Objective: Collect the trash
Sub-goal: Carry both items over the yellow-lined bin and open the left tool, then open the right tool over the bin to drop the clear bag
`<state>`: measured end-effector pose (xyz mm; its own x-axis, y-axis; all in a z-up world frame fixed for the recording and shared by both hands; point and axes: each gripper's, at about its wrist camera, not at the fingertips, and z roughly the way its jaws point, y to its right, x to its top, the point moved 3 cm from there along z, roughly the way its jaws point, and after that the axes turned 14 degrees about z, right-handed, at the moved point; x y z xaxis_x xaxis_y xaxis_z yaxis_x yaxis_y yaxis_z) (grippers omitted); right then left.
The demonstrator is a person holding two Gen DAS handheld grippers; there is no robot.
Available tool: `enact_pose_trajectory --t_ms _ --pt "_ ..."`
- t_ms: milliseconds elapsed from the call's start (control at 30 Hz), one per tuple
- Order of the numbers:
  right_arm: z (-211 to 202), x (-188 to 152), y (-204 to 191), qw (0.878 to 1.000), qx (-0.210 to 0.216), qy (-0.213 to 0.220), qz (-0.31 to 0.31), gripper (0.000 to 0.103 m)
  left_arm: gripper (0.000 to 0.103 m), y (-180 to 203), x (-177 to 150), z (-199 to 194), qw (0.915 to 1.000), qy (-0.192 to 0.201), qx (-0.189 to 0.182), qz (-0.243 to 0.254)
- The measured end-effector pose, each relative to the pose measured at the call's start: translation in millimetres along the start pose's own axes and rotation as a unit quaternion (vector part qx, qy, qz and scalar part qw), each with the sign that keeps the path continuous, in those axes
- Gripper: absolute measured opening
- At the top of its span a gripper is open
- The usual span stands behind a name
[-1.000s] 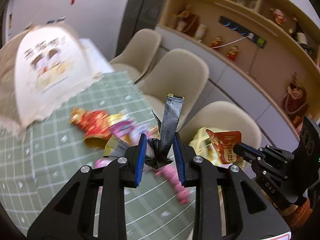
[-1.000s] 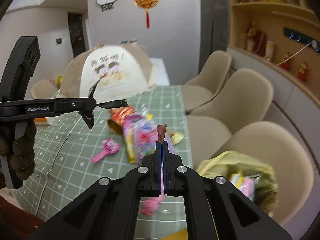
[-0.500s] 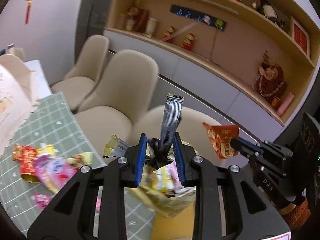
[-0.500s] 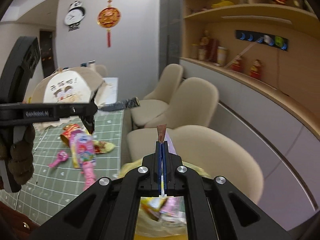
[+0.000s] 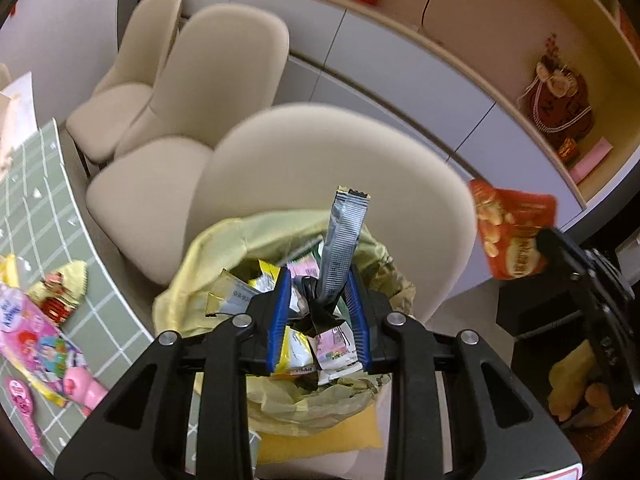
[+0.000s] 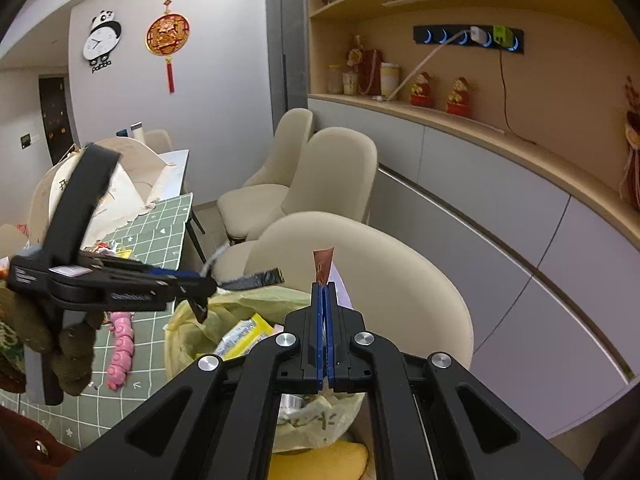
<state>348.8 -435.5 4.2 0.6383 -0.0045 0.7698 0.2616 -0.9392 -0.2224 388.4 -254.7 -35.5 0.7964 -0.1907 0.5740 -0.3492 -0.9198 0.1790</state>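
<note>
A yellow trash bag [image 5: 240, 236] stuffed with wrappers stands open on a beige chair seat. My left gripper [image 5: 318, 312] hangs just above the bag's mouth, pointing down into it, shut on the crumpled dark end of a silver wrapper [image 5: 345, 236] that sticks up. To the right, the right gripper [image 5: 560, 248] holds a red snack packet [image 5: 512, 232]. In the right wrist view the right gripper [image 6: 323, 292] is shut on that red packet [image 6: 323, 266] above the bag [image 6: 224, 308]. There the left gripper [image 6: 204, 284] reaches in from the left with the silver wrapper [image 6: 256, 278].
The table with a green checked cloth [image 5: 36, 216] lies to the left, carrying a pink packet [image 5: 32, 340], a yellow-red wrapper [image 5: 60, 292] and a pink toy [image 6: 120, 344]. More beige chairs [image 5: 224, 60] line the table. A grey sideboard [image 6: 500, 216] runs behind the chairs.
Both grippers swung right from over the table to above the yellow bag on the chair, each still gripping its wrapper. The left gripper tipped further downward.
</note>
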Motion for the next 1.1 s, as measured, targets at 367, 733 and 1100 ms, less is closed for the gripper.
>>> enact_pose_trajectory --t_ms 367,733,1100 --pt "11.9 -19.2 7.5 1.000 -0.001 -0.019 0.012 0.004 0.054 -6.2 -9.1 8.2 0.9995 -0.016 0.018 -0.020" --pt "67.2 -40.7 -30.6 0.996 0.042 -0.073 -0.004 0.004 0.054 -44.0 -58.5 -59.8 0.9959 -0.019 0.070 -0.054" --pt "117.4 -63.8 -52.6 0.994 0.014 -0.100 -0.027 0.004 0.054 -110.1 -134.0 -130.4 0.9814 -0.007 0.130 -0.141"
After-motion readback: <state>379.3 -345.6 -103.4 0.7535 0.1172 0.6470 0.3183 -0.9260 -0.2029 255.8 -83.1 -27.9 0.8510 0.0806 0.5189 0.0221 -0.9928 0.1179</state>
